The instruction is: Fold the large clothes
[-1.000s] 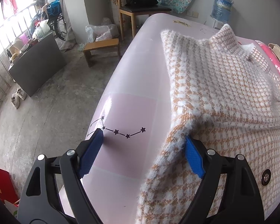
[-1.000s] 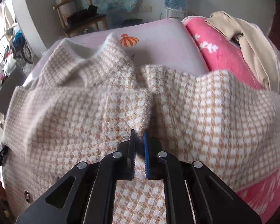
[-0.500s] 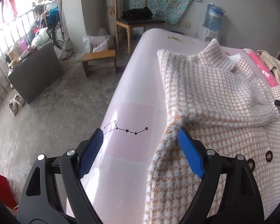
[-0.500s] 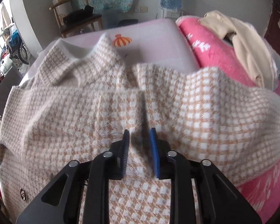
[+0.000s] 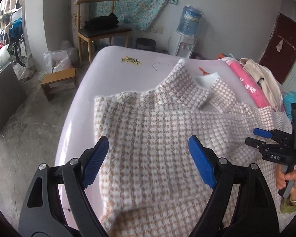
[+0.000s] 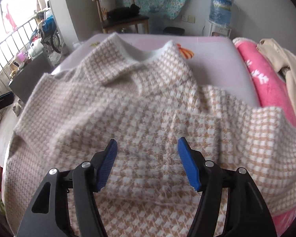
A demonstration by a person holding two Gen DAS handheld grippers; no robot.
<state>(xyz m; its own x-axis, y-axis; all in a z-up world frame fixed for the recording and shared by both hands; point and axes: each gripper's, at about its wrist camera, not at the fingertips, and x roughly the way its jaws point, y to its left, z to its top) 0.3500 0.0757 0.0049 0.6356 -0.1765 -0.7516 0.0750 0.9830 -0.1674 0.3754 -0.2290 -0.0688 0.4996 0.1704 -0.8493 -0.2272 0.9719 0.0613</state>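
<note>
A large beige-and-white houndstooth coat point(image 5: 157, 126) lies spread on the pale pink bed point(image 5: 108, 73), collar at the far end. It also fills the right wrist view point(image 6: 116, 110), with one sleeve folded across the body. My left gripper point(image 5: 148, 158) is open and empty, hovering above the coat near its left edge. My right gripper point(image 6: 147, 162) is open and empty above the folded sleeve; it also shows in the left wrist view point(image 5: 264, 138), held by a hand at the right edge.
A pink blanket point(image 6: 266, 79) and a cream garment point(image 6: 286, 69) lie along the bed's right side. A wooden chair point(image 5: 100, 25), a small stool point(image 5: 58, 81), a water dispenser point(image 5: 187, 31) and a concrete floor point(image 5: 19, 138) lie beyond the bed's left and far edges.
My right gripper opened and let go of the coat sleeve, which now lies folded across the body. Both grippers lifted and pulled back; the left moved right over the coat.
</note>
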